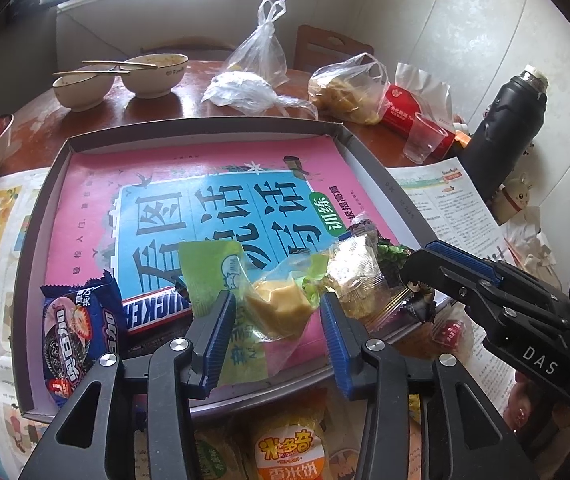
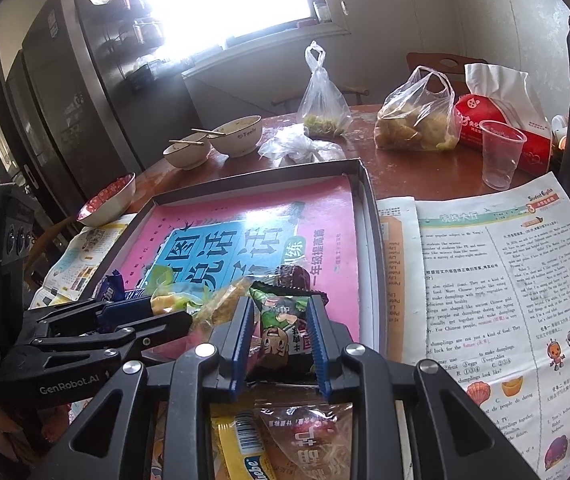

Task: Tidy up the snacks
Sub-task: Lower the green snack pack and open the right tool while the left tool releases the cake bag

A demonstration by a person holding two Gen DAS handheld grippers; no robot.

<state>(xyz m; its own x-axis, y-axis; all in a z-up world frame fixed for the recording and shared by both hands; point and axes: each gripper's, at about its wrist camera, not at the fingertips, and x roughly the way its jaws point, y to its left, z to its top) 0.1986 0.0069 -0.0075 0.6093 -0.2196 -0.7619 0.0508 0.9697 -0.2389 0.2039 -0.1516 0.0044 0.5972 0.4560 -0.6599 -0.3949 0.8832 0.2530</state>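
— Left gripper (image 1: pixel 277 316) straddling the clear packet with a yellow cake (image 1: pixel 281 312) in the tray (image 1: pixel 205 128), pads just off it. Right gripper (image 2: pixel 281 336) clamped on the green cartoon packet (image 2: pixel 281 320).

— Progress?

— Partly done, probably: cookie pack (image 1: pixel 77 328) and chocolate bar (image 1: pixel 153 308) already in. Still waiting outside on the table: rice cracker bag (image 1: pixel 289 452) near the rim.

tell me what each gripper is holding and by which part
The right gripper pinches the green snack packet across its middle. The yellow cake packet sits between the pads of the left gripper, apparently unpressed.
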